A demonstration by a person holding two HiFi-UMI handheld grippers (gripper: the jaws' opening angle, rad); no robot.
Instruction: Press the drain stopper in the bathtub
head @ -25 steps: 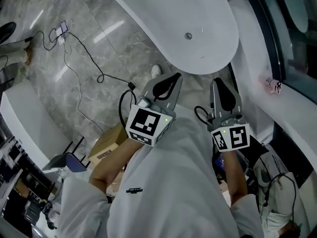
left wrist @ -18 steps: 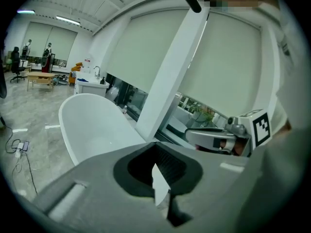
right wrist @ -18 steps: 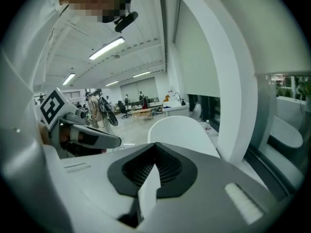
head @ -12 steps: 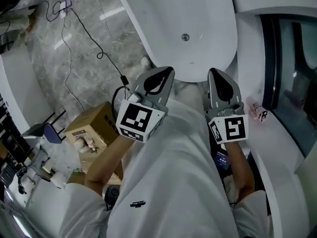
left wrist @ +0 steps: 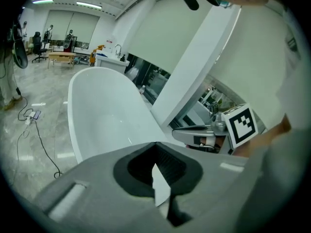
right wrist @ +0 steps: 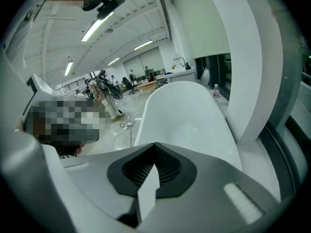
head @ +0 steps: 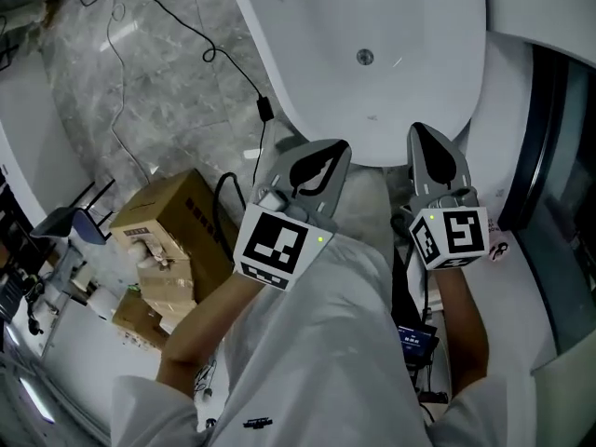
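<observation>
The white bathtub (head: 307, 73) fills the top of the head view, and a small round metal drain stopper (head: 364, 57) sits on its bottom. My left gripper (head: 331, 151) is held just short of the tub's near rim, jaws shut on nothing. To its right, my right gripper (head: 422, 132) is level with it, also shut and empty. In the left gripper view the tub (left wrist: 99, 113) stretches ahead beyond the shut left gripper (left wrist: 155, 148), with the right gripper (left wrist: 194, 132) at the side. The right gripper view shows the tub (right wrist: 187, 118) past the shut right gripper (right wrist: 155, 149); the stopper is hidden there.
A cardboard box (head: 168, 240) stands on the marble floor left of me. A black cable (head: 191, 28) runs across the floor toward the tub. A white ledge and dark window (head: 549, 156) border the tub on the right, with a small bottle (head: 498, 250) on it.
The head view has swung right, so the tub and stopper sit further right and the cardboard box shows fully. Both grippers stay shut, side by side, near the tub's rim.
</observation>
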